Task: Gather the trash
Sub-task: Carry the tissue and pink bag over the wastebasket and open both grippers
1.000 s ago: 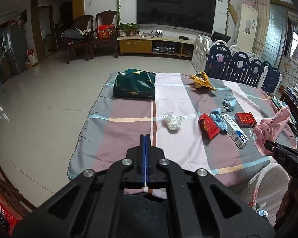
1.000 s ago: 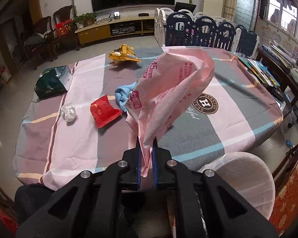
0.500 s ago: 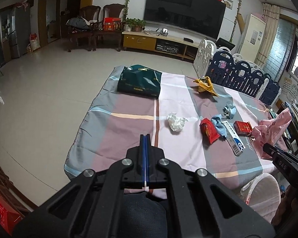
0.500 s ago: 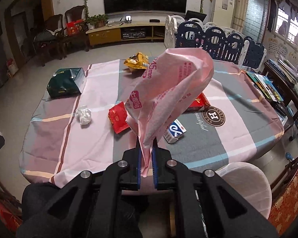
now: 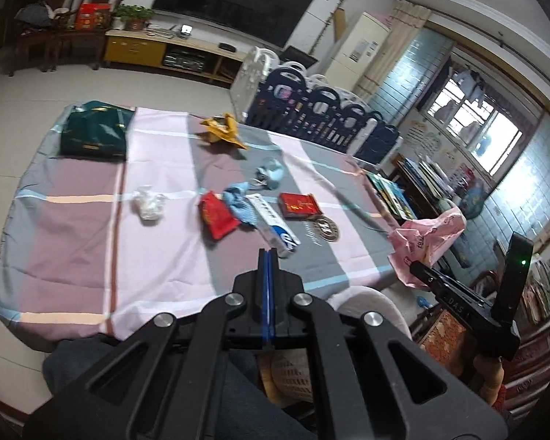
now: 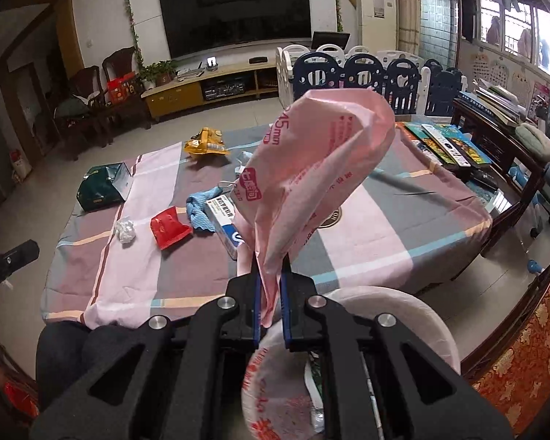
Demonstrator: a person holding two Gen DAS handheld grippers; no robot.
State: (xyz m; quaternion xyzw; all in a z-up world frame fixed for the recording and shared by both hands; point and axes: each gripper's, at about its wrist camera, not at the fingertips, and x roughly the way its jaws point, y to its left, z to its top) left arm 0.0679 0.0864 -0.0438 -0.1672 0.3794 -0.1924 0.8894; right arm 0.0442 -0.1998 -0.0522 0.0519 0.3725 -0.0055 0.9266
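My right gripper (image 6: 268, 275) is shut on the lower end of a pink plastic bag (image 6: 311, 183), which stands up in front of it above a white lined bin (image 6: 385, 311). The left wrist view shows that bag (image 5: 427, 234) off the table's right edge. My left gripper (image 5: 266, 256) is shut and empty, over the near table edge. On the striped cloth (image 5: 91, 249) lie a white tissue wad (image 5: 148, 203), a red wrapper (image 5: 216, 216), a blue cloth (image 5: 240, 205), a white-blue box (image 5: 273, 225), a red box (image 5: 297, 204) and a yellow wrapper (image 5: 222, 130).
A dark green bag (image 5: 93, 134) lies at the table's far left corner. A pale blue mask (image 5: 271, 174) lies mid-table. Books (image 6: 447, 143) fill a side table on the right. A playpen fence (image 6: 366, 73) stands behind the table. The person's legs (image 5: 238, 385) are below.
The left view has swung right, bringing the right gripper and pink bag further into sight. The right gripper has drawn back and up with the bag; the white bin now shows below it.
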